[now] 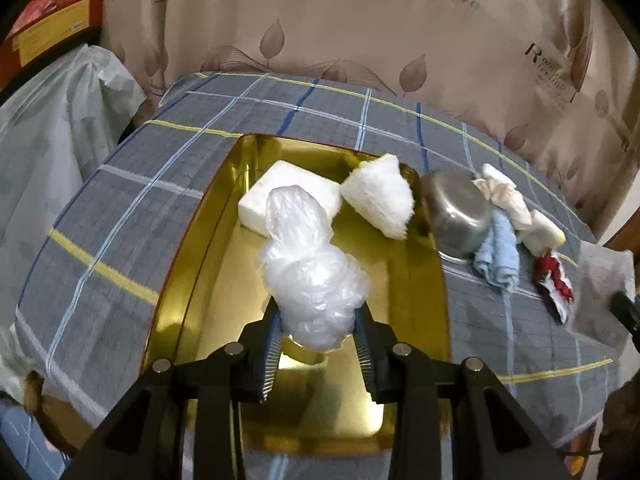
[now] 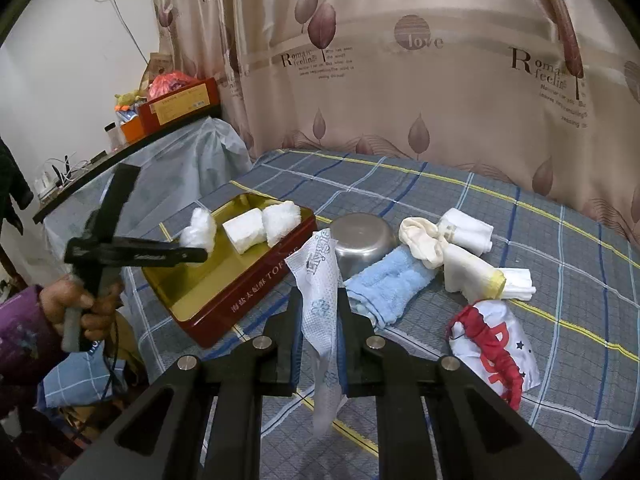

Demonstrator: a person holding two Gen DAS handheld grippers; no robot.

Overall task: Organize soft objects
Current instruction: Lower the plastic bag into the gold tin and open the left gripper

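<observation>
Both grippers carry soft things above the plaid-covered bed [image 2: 460, 184].

The left gripper [image 1: 316, 334], jaws clamped on a crumpled plastic bag [image 1: 308, 256], hangs over the gold tin [image 1: 192, 280], hiding its floor. The right gripper [image 2: 318, 344] pinches a patterned tissue [image 2: 320, 292], whose lower end blurs; the blue towel [image 2: 384, 284] is partly covered.

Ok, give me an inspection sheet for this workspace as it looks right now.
Surface: checked bedspread, lightly creased.
Job's things: foam block and fluffy white pad in the gold tin; blue towel, cream gloves, white cloths, red-and-white bag on the bedspread.
Clutter: upturned steel bowl.
Grippers: left gripper holds a clear plastic bag over the tin; right gripper holds a paper napkin.
Cables: white cord on the wall.
Surroundings: leaf-print curtain, cluttered shelf.
</observation>
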